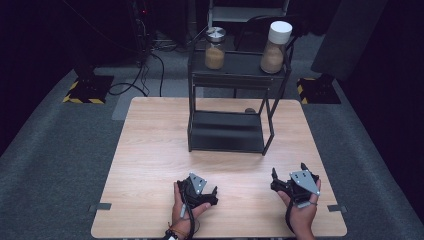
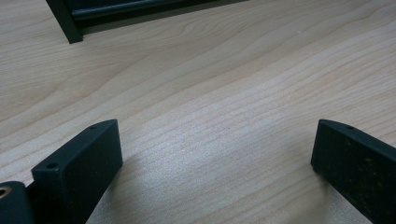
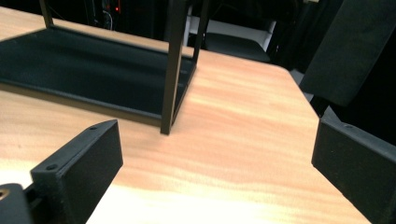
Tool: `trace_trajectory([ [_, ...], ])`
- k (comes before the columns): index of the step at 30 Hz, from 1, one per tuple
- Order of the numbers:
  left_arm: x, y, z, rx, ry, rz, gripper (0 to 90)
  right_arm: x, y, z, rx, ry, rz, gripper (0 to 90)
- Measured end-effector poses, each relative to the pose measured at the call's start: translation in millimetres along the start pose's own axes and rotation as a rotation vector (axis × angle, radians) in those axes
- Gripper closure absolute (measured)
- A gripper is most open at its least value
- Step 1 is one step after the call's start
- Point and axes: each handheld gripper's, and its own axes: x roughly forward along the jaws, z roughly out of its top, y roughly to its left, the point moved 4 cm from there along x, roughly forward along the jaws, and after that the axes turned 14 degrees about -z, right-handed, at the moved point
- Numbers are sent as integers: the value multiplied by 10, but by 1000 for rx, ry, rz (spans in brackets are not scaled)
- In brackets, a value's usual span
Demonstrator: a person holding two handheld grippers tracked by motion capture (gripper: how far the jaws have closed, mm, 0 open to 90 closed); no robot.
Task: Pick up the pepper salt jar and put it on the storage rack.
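Wooden table point(image 1: 150, 150), black rack point(image 1: 235, 100) at far edge, two jars point(image 1: 215, 47) on top. Left gripper point(image 1: 202, 192) and right gripper point(image 1: 290, 175) near front edge, jaws wide apart, empty. Probably pre-start; next, a reach toward a jar.

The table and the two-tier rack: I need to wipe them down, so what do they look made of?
Table: pale wood or wood-look laminate, matte, with visible grain lines. Rack: probably metal, matte black finish, judging by its thin straight square posts and flat shelves.

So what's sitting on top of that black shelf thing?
Two jars of brownish powder stand on the black shelf's top: one with a silver lid, one with a white lid. Something small and dark sits behind it, mostly hidden.
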Motion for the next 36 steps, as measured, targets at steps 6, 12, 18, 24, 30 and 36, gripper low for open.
trace_trajectory([
  [6,0,-3,-1,2,0,1,16,17,-5,-109,-11,37,4,15],
  [12,0,-2,0,2,0,1,16,25,-10,-226,-19,85,6,16],
  [18,0,0,0,0,0,0,17,38,-6,-289,-44,126,2,20],
  [24,0,1,0,0,0,0,16,57,-30,-334,-39,153,-4,20],
  [30,0,2,1,1,1,-1,17,73,-49,-370,-35,182,1,22],
  [36,0,3,0,0,0,-2,17,96,-82,-354,-42,209,12,23],
])
